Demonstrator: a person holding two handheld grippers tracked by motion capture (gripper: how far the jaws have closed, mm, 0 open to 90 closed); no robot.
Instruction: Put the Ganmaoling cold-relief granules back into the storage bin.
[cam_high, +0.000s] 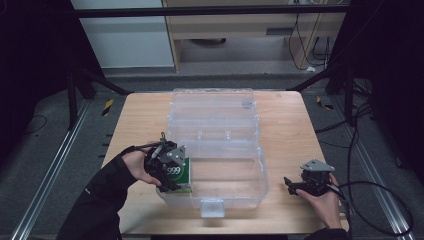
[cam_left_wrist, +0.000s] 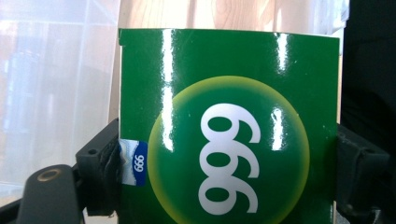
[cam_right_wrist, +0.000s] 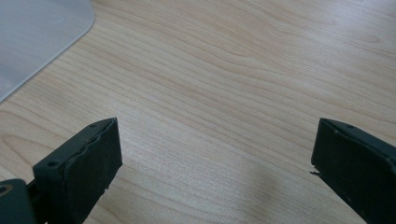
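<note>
I am holding the green box in the left gripper, jaws clamped on both its sides, at the near-left corner of the clear bin — likely being lowered in. The left gripper view is giving the 999 print close up; the high view is giving placement. The right gripper is resting wide open and empty over the table, near right.

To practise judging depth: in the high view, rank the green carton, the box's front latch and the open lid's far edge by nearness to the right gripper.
1. Clear box's front latch, just left of the right gripper.
2. Green "999" carton, at the box's left end.
3. Open lid's far edge, at the back.
</note>
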